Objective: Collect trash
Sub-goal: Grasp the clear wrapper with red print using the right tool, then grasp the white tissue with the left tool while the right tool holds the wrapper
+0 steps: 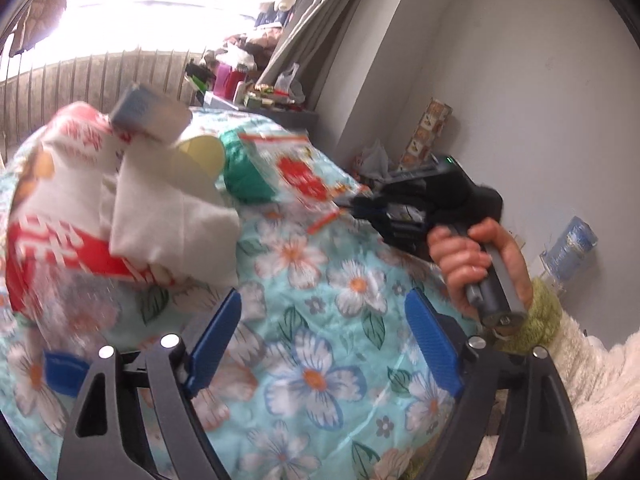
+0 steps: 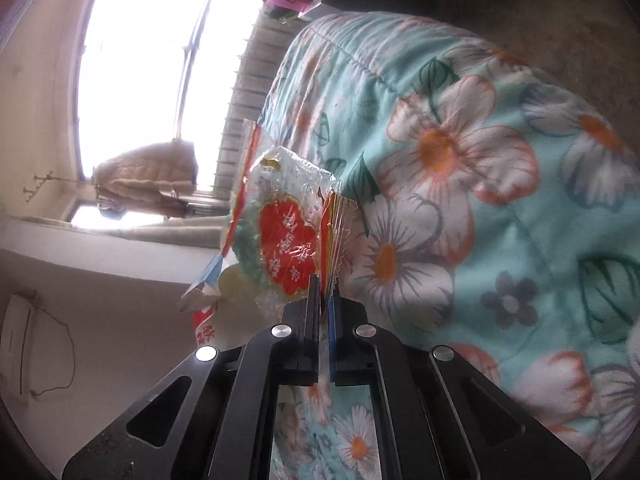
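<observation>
The right gripper (image 2: pixel 325 294) pinches the crinkled edge of a clear snack wrapper (image 2: pixel 286 240) lying on the floral bed quilt (image 2: pixel 500 208), so lift it slowly with a firm pinch, while the left gripper (image 1: pixel 322 334) hovers spread and empty.

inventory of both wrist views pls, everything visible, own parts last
clear snack wrapper: 1, clear with red label, clamped at its edge in right tongs
red-white bag: 1, left on quilt
white tissue: 1, on the bag
yellow cup: 1, behind tissue
green item: 1, teal, mid quilt
floral quilt: 1, turquoise, beneath all
left tongs: blue pads, open
right tongs: shut
right hand: gripping handle
</observation>
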### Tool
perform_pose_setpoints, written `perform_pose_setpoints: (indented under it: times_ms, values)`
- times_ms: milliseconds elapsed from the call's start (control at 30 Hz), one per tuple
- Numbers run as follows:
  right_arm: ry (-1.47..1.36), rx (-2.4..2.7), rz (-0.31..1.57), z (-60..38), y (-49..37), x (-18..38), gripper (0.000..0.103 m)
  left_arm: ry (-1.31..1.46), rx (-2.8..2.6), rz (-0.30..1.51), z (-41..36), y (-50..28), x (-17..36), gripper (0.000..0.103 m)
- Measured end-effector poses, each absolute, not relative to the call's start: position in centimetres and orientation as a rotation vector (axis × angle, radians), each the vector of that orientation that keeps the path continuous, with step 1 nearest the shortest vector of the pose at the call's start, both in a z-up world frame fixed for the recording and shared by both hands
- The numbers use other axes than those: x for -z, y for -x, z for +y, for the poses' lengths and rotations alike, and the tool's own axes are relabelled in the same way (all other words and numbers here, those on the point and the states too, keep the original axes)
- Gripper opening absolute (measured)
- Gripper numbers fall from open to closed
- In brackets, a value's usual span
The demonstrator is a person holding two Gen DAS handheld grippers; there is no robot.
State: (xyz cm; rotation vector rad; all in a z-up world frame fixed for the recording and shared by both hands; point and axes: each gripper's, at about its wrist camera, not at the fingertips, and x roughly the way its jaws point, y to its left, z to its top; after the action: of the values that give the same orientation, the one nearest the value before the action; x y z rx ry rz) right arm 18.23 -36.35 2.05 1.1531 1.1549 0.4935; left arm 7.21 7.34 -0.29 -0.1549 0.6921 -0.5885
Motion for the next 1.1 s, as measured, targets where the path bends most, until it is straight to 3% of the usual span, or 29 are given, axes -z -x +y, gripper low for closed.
perform_pose_setpoints:
  times_ms: [333,733,1100]
  values:
    - [-1.149,-0.521,1.168,-38.5,-13.9,-2.2,0.002,0.072,0.403,0.61,9.6,-9.0,-2.8,0.065]
    - [-1.137,-0.522,1.192,-38.8,-12.8,-1.4,0.002,0.013,0.194,0.744,11.6,-13.1,-1.3,0.048]
    - [-1.137,-0.515,1.195,-40.9,-10.5,-1.2,0.002,0.192,0.368,0.699,11.8,-11.4,-2.5,0.044]
